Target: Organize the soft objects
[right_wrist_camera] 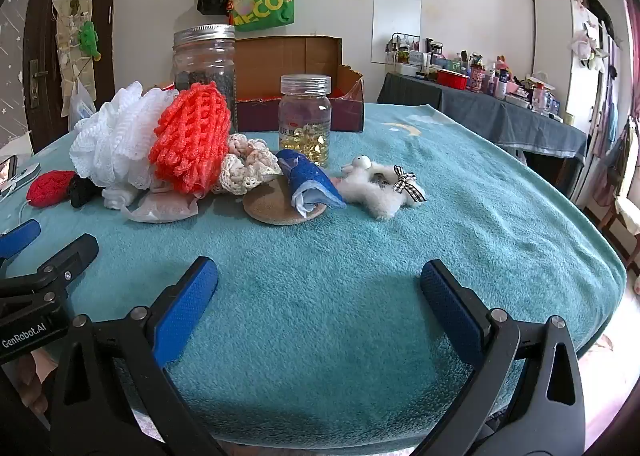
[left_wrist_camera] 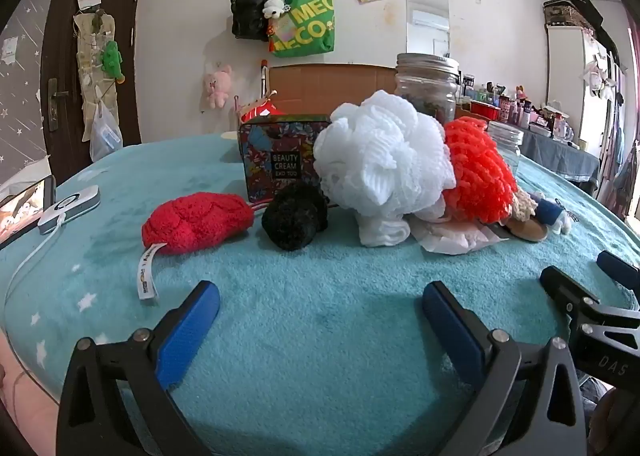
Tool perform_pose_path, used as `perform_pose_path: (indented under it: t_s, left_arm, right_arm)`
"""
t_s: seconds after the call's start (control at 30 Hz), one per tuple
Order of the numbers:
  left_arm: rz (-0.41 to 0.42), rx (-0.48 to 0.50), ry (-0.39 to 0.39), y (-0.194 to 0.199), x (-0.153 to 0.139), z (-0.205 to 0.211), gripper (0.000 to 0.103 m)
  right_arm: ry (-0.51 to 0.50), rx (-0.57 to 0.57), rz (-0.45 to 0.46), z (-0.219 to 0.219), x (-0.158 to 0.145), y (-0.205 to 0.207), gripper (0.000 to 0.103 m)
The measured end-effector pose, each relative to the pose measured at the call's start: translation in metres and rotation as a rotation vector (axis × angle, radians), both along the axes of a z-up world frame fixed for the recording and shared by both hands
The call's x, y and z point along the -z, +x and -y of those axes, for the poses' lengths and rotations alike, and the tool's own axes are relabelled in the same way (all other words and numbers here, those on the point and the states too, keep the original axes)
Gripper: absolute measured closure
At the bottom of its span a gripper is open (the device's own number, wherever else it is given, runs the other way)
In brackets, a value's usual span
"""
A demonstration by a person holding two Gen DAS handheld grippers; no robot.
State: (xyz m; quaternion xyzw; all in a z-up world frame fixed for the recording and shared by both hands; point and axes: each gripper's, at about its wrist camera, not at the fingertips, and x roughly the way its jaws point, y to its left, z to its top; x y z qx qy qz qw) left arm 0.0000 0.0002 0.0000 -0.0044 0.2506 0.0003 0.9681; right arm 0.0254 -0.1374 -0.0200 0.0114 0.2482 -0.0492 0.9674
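Observation:
Soft things lie on a teal blanket (left_wrist_camera: 320, 316). In the left wrist view: a red knit piece (left_wrist_camera: 198, 222), a black pompom (left_wrist_camera: 294, 216), a white mesh puff (left_wrist_camera: 380, 160), an orange mesh puff (left_wrist_camera: 480, 172). In the right wrist view: the white puff (right_wrist_camera: 112, 144), orange puff (right_wrist_camera: 192, 140), a cream scrunchie (right_wrist_camera: 250, 166), a blue cloth roll (right_wrist_camera: 310, 186) on a cork coaster (right_wrist_camera: 272, 208), a white fluffy toy (right_wrist_camera: 380, 186). My left gripper (left_wrist_camera: 320, 320) is open and empty, short of the pompom. My right gripper (right_wrist_camera: 318, 298) is open and empty, short of the coaster.
A patterned tin box (left_wrist_camera: 280, 156) stands behind the pompom. A tall jar (right_wrist_camera: 206, 72), a small jar of capsules (right_wrist_camera: 305, 120) and a cardboard box (right_wrist_camera: 296, 80) stand behind the pile. A phone (left_wrist_camera: 24, 208) and white charger (left_wrist_camera: 70, 204) lie at left. The blanket's edge (right_wrist_camera: 592, 240) falls off at right.

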Motion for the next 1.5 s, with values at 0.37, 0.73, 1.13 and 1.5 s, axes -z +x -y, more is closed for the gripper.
perform_pose_path:
  t_s: [0.37,0.73,1.13,1.5]
  left_arm:
    - [-0.004,0.000,0.005,0.001,0.000,0.000,0.000]
    - [-0.003,0.000,0.006,0.001,0.000,0.000,0.000]
    - [-0.003,0.000,0.007,0.001,0.000,0.000,0.000]
    - [-0.003,0.000,0.008,0.001,0.000,0.000,0.000]
  right_arm:
    - [-0.001,-0.001,0.004,0.003,0.000,-0.003,0.000]
    - [0.001,-0.001,0.007,0.006,-0.001,-0.005,0.000]
    - [0.002,-0.001,0.009,0.009,-0.002,-0.008,0.000]
    - [0.004,-0.002,0.011,0.013,-0.002,-0.011,0.000]
